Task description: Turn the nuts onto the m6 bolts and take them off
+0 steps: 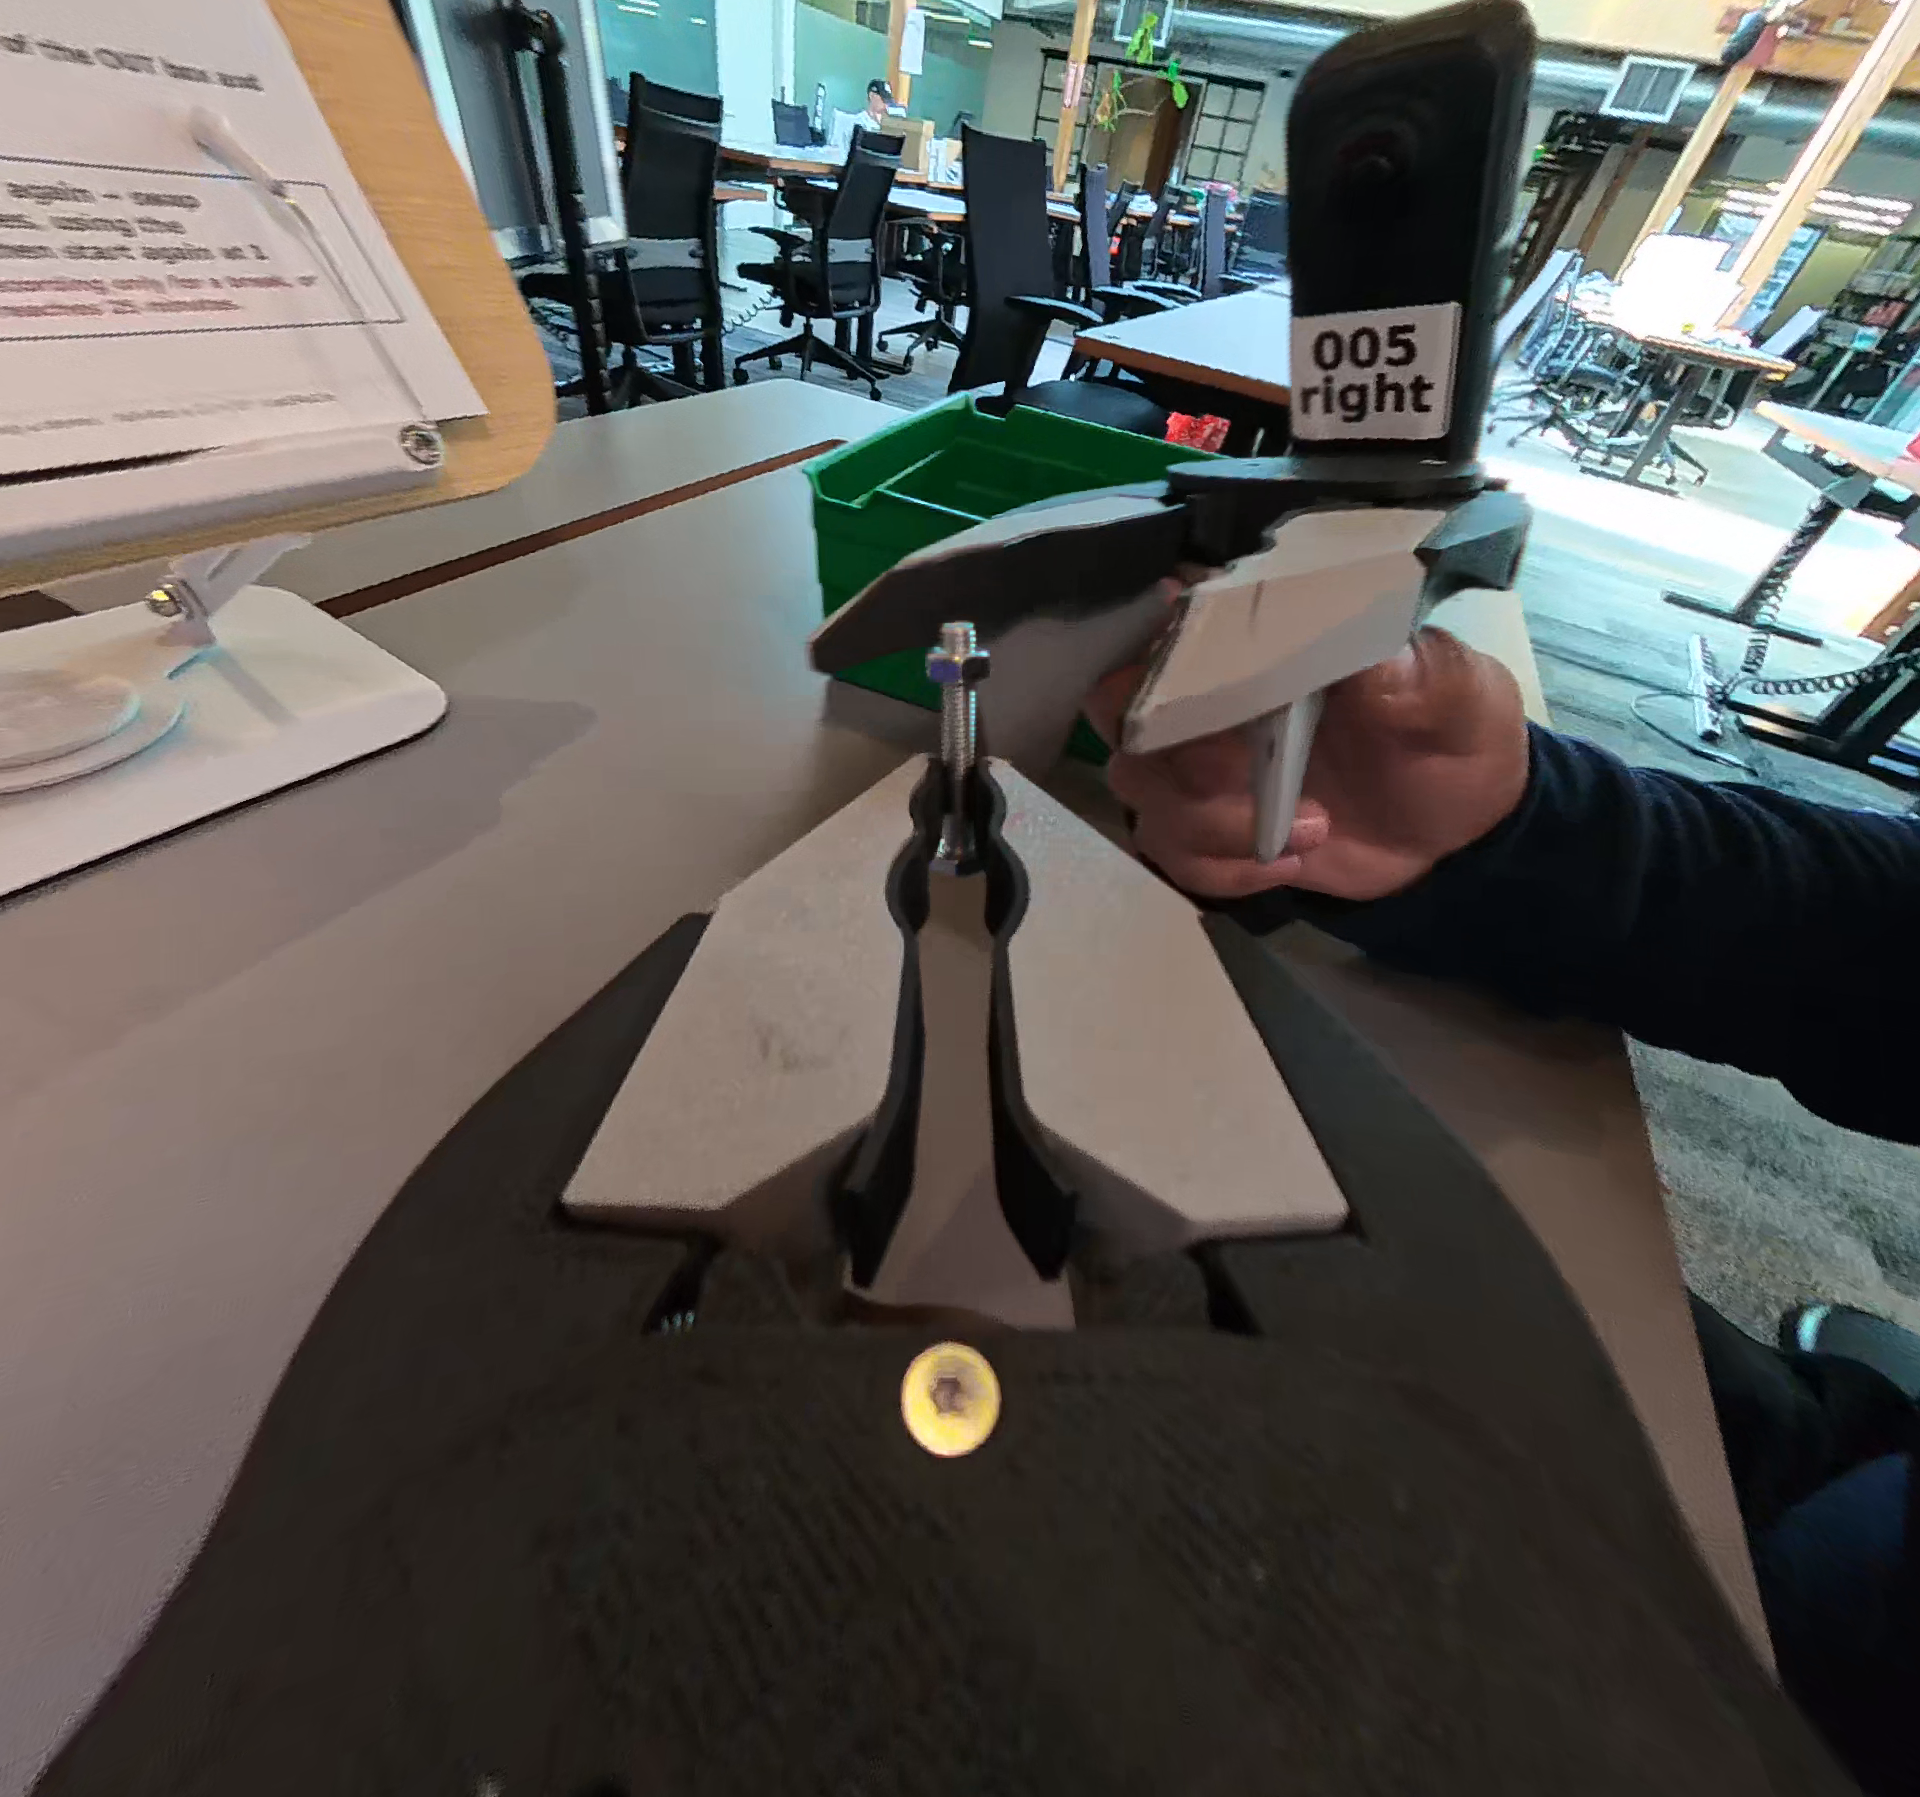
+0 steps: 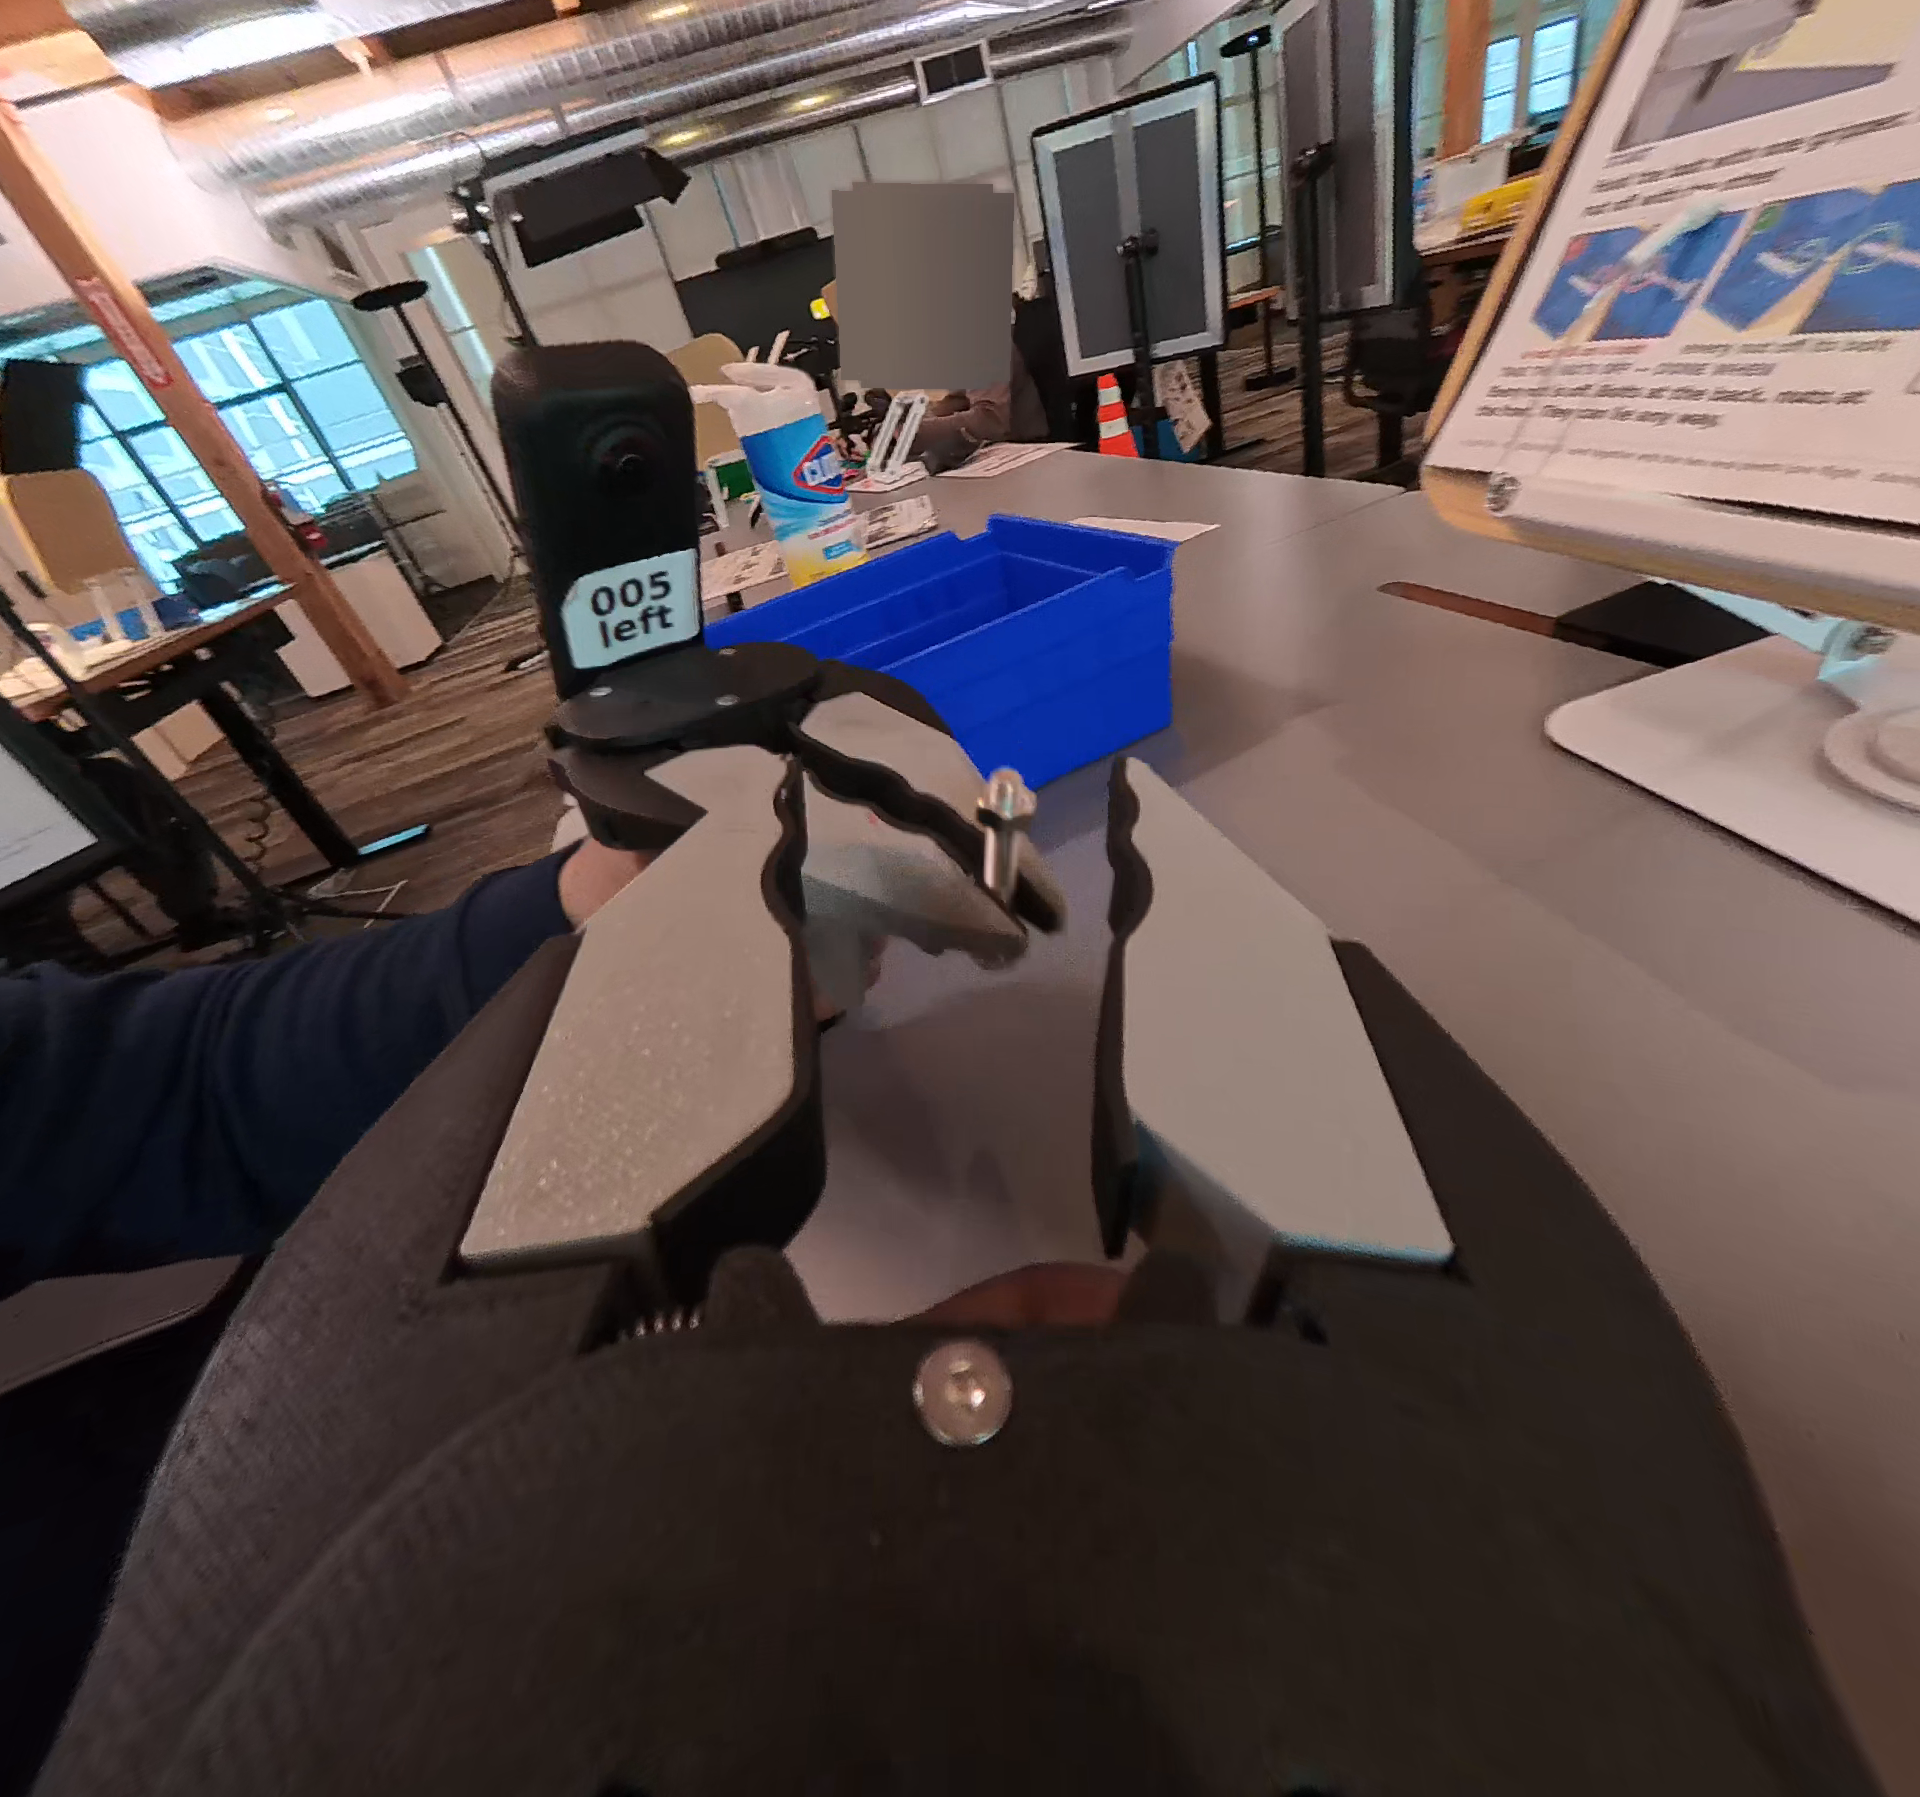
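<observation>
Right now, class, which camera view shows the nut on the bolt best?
The left wrist view: the nut sits sharp near the top of the upright bolt clamped in the left gripper. The right wrist view shows the bolt blurred, the nut indistinct.

The left gripper (image 1: 956, 817) is clamped on the lower part of a bolt (image 1: 957, 729) that stands upright above the table (image 1: 644, 552), with a nut (image 1: 957, 672) threaded near its top end. The right gripper (image 2: 956, 874) comes in from the right, its fingers spread to either side of the bolt, not touching it. Behind the right gripper a bin (image 1: 935, 490) sits on the table; a second bin (image 2: 997, 625) sits behind the left gripper. At the far side of the table, an instruction board (image 1: 208, 293) leans on a stand (image 1: 260, 698). Beyond the second bin stands a wipes canister (image 2: 800, 490).
</observation>
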{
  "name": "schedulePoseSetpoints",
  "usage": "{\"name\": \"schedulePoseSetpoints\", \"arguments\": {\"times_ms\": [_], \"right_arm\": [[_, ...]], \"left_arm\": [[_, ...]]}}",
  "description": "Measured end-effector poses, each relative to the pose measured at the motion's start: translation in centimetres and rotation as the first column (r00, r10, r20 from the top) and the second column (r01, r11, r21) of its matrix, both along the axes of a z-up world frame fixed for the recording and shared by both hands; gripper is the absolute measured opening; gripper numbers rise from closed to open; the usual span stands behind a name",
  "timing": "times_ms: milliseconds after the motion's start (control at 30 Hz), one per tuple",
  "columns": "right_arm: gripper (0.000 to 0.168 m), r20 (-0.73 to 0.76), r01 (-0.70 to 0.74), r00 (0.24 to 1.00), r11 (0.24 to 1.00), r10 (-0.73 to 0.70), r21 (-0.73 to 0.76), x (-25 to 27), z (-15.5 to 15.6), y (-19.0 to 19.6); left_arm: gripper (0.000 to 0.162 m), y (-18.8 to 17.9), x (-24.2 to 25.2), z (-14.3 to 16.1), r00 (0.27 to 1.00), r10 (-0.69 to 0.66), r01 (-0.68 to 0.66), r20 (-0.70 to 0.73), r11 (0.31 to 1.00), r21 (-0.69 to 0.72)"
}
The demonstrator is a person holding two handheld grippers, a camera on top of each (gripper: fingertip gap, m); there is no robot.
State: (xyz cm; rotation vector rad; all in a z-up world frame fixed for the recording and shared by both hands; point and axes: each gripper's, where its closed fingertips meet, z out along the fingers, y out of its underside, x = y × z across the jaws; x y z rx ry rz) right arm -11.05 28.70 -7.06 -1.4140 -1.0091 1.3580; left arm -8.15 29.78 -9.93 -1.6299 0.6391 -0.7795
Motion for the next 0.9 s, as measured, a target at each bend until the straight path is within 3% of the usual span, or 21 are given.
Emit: {"name": "schedulePoseSetpoints", "arguments": {"times_ms": [167, 333, 600, 700, 900], "right_arm": [[0.042, 0.002, -0.026, 1.000, 1.000, 0.026, 0.015, 0.2, 0.1, -0.4], [0.057, 0.011, -0.061, 0.998, 0.998, 0.061, -0.001, -1.3, -0.6, -1.7], [0.040, -0.006, -0.032, 0.999, 0.999, 0.032, -0.008, 0.6, 0.1, -0.1], [0.058, 0.015, -0.097, 0.995, 0.995, 0.097, -0.030, -1.0, -0.8, -1.7], [0.052, 0.024, -0.049, 0.999, 0.999, 0.049, 0.007, -0.3, -0.5, -0.7]], "left_arm": [[0.002, 0.6, -1.1, 0.0, 0.999, 0.045, -0.044, 0.008, 0.999, -0.015], [0.002, -0.2, 1.1, -0.9, 0.999, -0.016, 0.016, -0.032, 1.000, -0.018], [0.002, 0.8, -1.1, -0.6, 0.998, 0.063, -0.064, -0.019, 0.998, -0.013], [0.002, 0.1, 0.4, -0.9, 1.000, 0.004, -0.005, -0.027, 1.000, -0.021], [0.002, 0.2, 0.0, -0.7, 0.998, 0.029, -0.029, -0.049, 1.000, -0.002]]}}
